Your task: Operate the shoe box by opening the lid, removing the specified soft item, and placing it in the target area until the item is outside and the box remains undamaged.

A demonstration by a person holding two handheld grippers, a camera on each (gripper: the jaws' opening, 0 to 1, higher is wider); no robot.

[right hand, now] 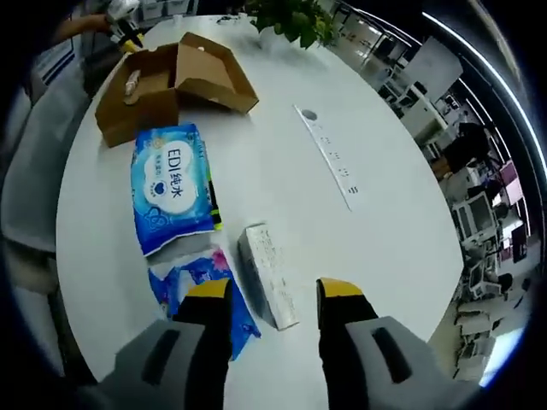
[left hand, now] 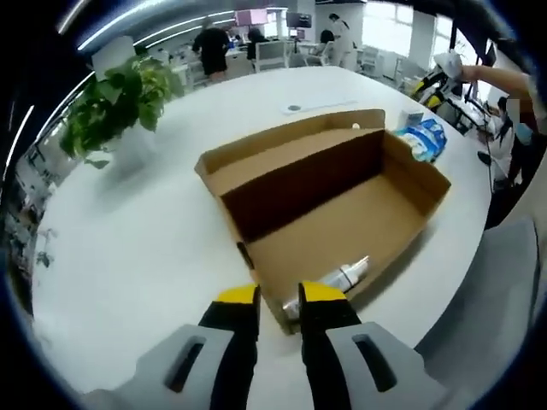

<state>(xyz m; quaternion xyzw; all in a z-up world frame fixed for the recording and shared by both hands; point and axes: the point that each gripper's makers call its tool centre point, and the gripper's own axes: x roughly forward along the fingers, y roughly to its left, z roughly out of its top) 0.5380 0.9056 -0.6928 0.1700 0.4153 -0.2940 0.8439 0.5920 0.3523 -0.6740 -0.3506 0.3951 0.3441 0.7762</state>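
Note:
The brown shoe box (left hand: 342, 213) stands open on the white table (left hand: 128, 248), its lid (left hand: 282, 141) folded back on the far side. A silvery tube (left hand: 338, 278) lies in its near corner. My left gripper (left hand: 279, 299) is open just short of that corner, holding nothing. Beyond the box lie blue wipes packs (left hand: 425, 137). In the right gripper view a large blue wipes pack (right hand: 171, 188) and a smaller blue pack (right hand: 201, 282) lie flat beside a small white carton (right hand: 269, 273). My right gripper (right hand: 275, 295) hovers open over the carton's near end. The shoe box (right hand: 167, 81) sits far off.
A potted plant (left hand: 120, 107) stands at the table's left, also seen as the plant (right hand: 291, 21). A long white strip (right hand: 329, 154) lies on the table. The table edge and a grey chair (left hand: 496, 282) are close on the right. People stand at desks behind.

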